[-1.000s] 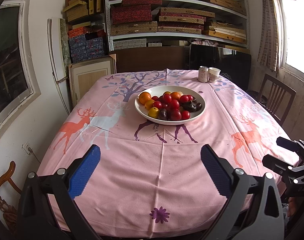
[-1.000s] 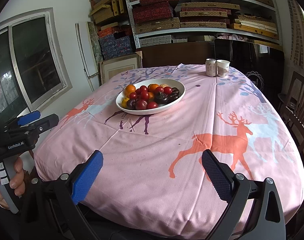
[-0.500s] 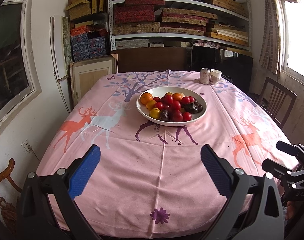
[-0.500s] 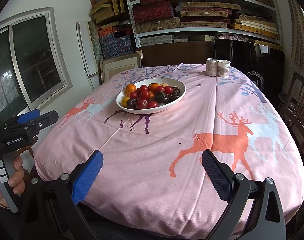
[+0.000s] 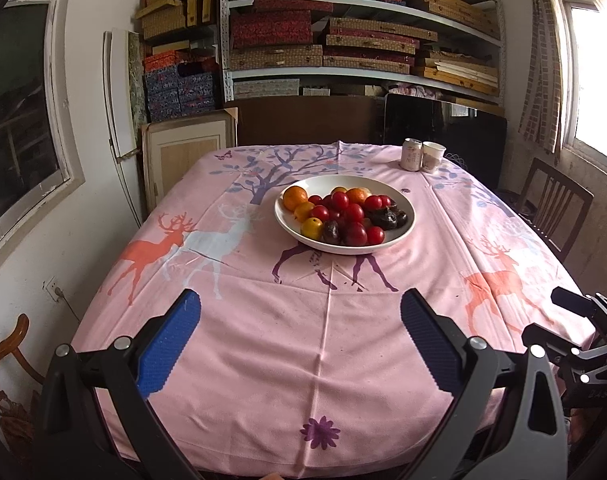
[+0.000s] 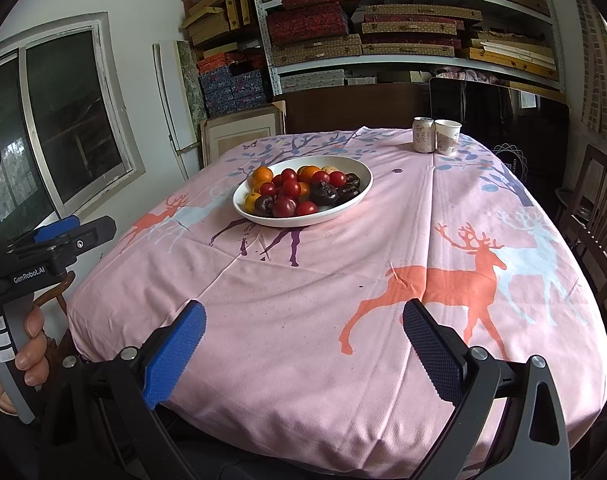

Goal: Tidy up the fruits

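Both grippers (image 5: 299,336) short of bowl (image 5: 399,236)

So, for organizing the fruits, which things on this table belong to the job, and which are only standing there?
Belong to the job:
- wide white ceramic bowl
- round orange citrus fruits
- small glossy red fruits
- wrinkled dark purple fruits

Just lying about:
- pale drink can
- white paper cup
- pink deer-print tablecloth
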Tool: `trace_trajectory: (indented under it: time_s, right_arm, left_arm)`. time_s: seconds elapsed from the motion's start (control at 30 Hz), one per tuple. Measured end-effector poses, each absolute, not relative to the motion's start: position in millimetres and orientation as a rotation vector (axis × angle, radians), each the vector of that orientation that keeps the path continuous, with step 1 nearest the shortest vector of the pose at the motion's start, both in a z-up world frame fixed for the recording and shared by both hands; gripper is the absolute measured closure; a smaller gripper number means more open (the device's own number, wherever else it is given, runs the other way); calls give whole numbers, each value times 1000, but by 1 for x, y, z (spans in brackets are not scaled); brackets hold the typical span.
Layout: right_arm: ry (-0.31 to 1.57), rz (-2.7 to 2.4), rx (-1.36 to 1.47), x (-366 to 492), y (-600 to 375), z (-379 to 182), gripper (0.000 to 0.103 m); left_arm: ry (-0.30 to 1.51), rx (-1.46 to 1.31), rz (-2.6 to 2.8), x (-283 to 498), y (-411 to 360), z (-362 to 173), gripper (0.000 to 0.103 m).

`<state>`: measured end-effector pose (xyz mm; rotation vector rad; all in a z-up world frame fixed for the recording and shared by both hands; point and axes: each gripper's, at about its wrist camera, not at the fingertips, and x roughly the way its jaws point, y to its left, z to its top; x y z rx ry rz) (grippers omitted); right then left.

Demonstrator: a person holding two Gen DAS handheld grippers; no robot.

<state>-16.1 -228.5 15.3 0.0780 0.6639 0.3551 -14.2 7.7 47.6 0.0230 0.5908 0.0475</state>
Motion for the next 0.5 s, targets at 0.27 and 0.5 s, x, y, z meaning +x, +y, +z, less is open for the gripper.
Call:
trace_trajectory:
  time_s: [0.27, 0.5]
  right_arm:
    - [666, 357, 76, -17, -228, 15, 3]
    - [674, 362, 69, -15, -226, 11, 3]
  left_arm:
    - [594, 32, 62, -12, 7, 47, 5]
    - [587, 44, 69, -12, 5, 47, 5]
